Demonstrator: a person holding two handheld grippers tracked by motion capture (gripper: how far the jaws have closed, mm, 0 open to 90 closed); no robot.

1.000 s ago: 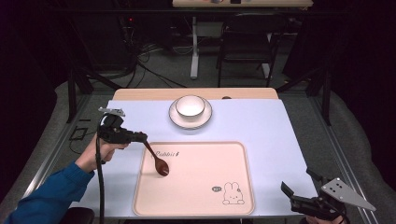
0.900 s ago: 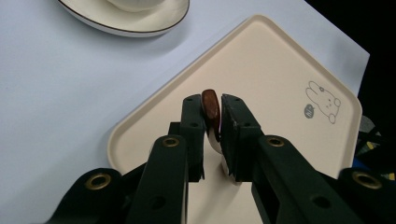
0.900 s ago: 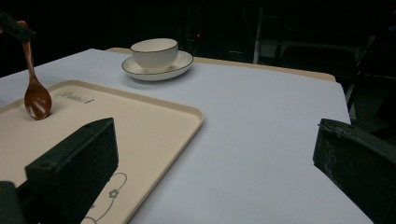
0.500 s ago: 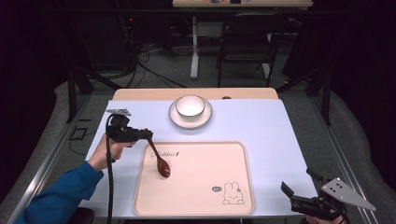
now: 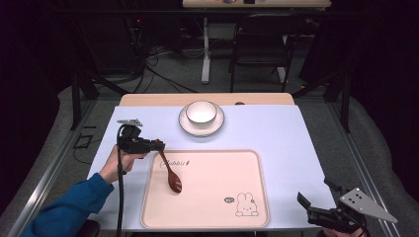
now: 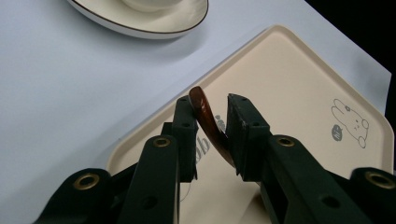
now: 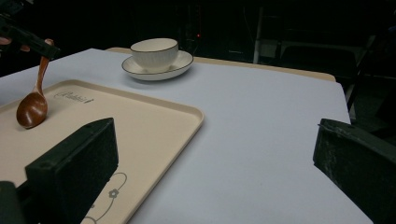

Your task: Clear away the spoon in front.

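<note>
Left gripper (image 5: 157,145) clamps the spoon (image 5: 170,173) handle over the tray's (image 5: 217,207) upper-left edge. Right gripper (image 5: 316,205) gapes at lower right, off-table.

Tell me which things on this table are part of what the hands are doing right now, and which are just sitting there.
In use:
- left tool, jaws around the handle of the brown spoon
- tray, with the spoon's bowl over it

Just sitting:
- white bowl on its saucer
- right tool, open, at the table's near corner
</note>
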